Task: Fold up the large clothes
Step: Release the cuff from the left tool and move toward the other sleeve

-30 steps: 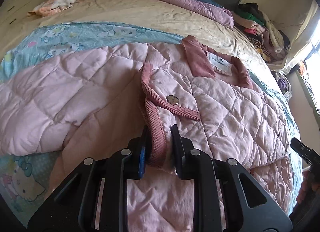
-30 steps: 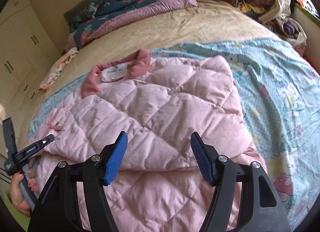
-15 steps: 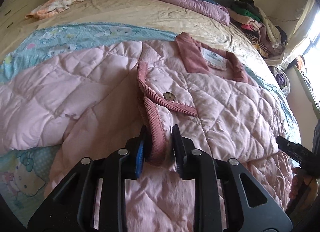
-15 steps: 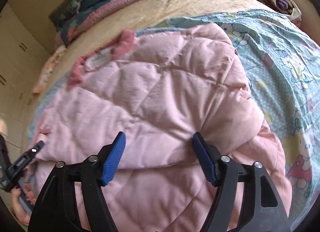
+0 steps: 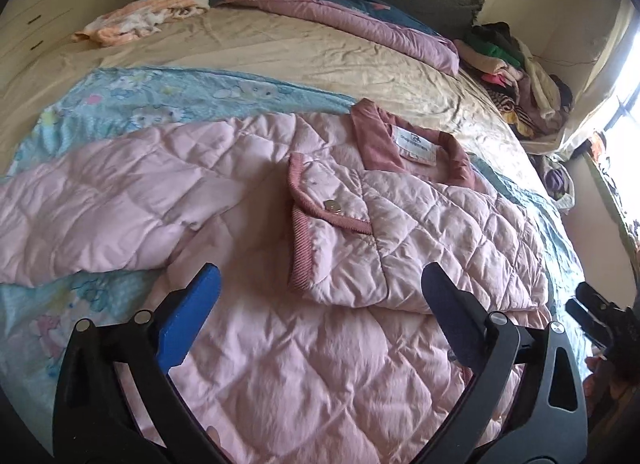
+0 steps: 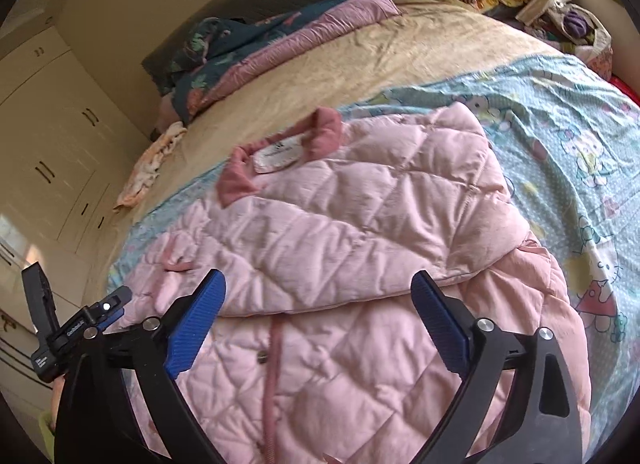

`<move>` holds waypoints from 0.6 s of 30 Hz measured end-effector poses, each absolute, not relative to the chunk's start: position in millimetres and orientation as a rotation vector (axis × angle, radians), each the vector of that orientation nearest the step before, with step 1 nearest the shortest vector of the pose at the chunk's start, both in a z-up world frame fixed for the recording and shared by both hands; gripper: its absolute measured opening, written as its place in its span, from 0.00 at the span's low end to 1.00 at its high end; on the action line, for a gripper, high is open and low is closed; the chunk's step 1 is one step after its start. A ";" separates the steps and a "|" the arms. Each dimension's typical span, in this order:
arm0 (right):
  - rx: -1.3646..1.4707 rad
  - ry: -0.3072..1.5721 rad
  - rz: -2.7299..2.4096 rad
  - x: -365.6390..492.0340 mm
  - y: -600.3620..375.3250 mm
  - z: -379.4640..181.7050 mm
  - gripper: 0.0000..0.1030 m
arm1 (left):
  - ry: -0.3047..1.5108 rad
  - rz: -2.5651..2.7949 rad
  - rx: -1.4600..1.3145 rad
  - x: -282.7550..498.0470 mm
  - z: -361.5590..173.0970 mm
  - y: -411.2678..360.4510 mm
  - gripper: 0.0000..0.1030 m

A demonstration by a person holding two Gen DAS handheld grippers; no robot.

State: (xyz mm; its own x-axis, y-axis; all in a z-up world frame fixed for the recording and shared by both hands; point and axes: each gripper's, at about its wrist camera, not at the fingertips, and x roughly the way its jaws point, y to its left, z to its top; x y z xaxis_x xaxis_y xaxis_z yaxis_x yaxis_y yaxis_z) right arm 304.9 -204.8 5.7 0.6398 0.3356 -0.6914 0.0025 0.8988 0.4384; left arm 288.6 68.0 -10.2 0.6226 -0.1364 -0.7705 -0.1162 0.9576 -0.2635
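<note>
A pink quilted jacket lies spread on the bed, collar at the far side. One sleeve with a ribbed dusty-pink cuff lies folded across the chest; the other sleeve stretches out to the left. My left gripper is open and empty just in front of the cuff. My right gripper is open and empty above the jacket, near the folded sleeve's edge. The right gripper also shows at the right edge of the left wrist view, and the left gripper at the left of the right wrist view.
The jacket lies on a blue cartoon-print sheet over a beige bed cover. A folded floral quilt and a small peach garment lie at the head. A heap of clothes sits far right. Cream cabinets stand left.
My left gripper opened and let go of the ribbed cuff, then drew back; the sleeve now lies on the chest. My right gripper stayed open and pulled back slightly.
</note>
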 end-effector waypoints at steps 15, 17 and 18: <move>0.352 0.786 0.280 276.7 -147.1 48.2 0.95 | 0.864 0.052 -0.293 248.4 3.7 88.6 0.91; 0.337 0.779 0.298 273.6 -135.4 53.8 0.95 | 0.863 0.055 -0.303 245.1 3.2 92.9 0.91; 0.331 0.774 0.305 272.6 -130.5 56.3 0.95 | 0.862 0.057 -0.309 242.6 3.1 96.2 0.91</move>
State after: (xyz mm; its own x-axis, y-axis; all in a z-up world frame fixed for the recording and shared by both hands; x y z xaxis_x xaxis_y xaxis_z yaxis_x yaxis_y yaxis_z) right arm 272.6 -130.5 56.3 0.6764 0.3856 -0.6275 -0.1463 0.9054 0.3986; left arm 242.6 96.2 3.1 0.6525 -0.0745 -0.7541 -0.1738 0.9539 -0.2446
